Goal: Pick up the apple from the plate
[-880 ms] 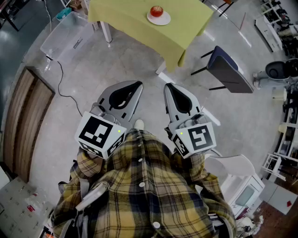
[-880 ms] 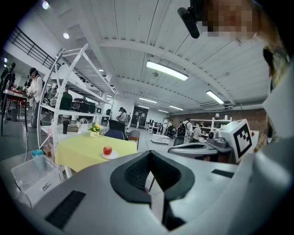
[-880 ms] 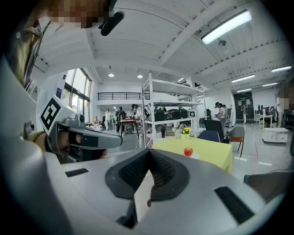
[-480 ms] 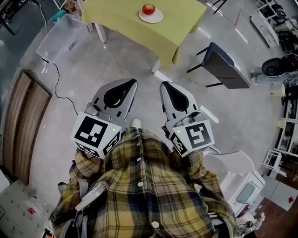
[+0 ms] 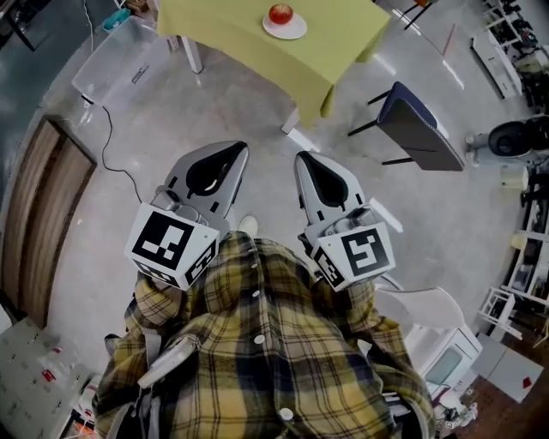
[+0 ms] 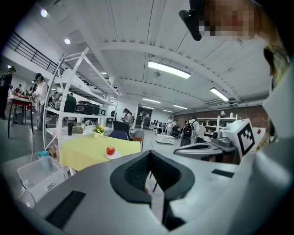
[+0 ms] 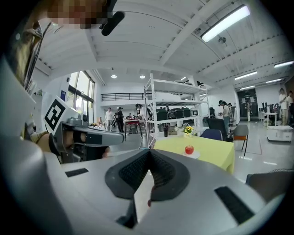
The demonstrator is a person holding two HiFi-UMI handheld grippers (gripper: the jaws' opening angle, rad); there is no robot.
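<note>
A red apple (image 5: 280,14) rests on a small white plate (image 5: 292,31) on a table with a yellow-green cloth (image 5: 257,43), far ahead of me at the top of the head view. My left gripper (image 5: 241,148) and right gripper (image 5: 301,157) are held side by side in front of my plaid shirt, above the grey floor and well short of the table. Both are shut with nothing between the jaws. The left gripper view shows the apple (image 6: 110,150) small beyond its closed tips (image 6: 149,153). In the right gripper view the apple (image 7: 189,149) is right of its closed tips (image 7: 149,151).
A dark blue chair (image 5: 420,129) stands right of the table, and a clear plastic bin (image 5: 120,64) lies to its left with a cable (image 5: 107,146) trailing over the floor. A wooden panel (image 5: 34,223) lies at left. A flower pot (image 7: 187,131) sits on the table, with a white shelf rack (image 7: 170,105) behind.
The table and apple have shifted slightly up and left in the head view. Both grippers stay shut and side by side in front of my body.
</note>
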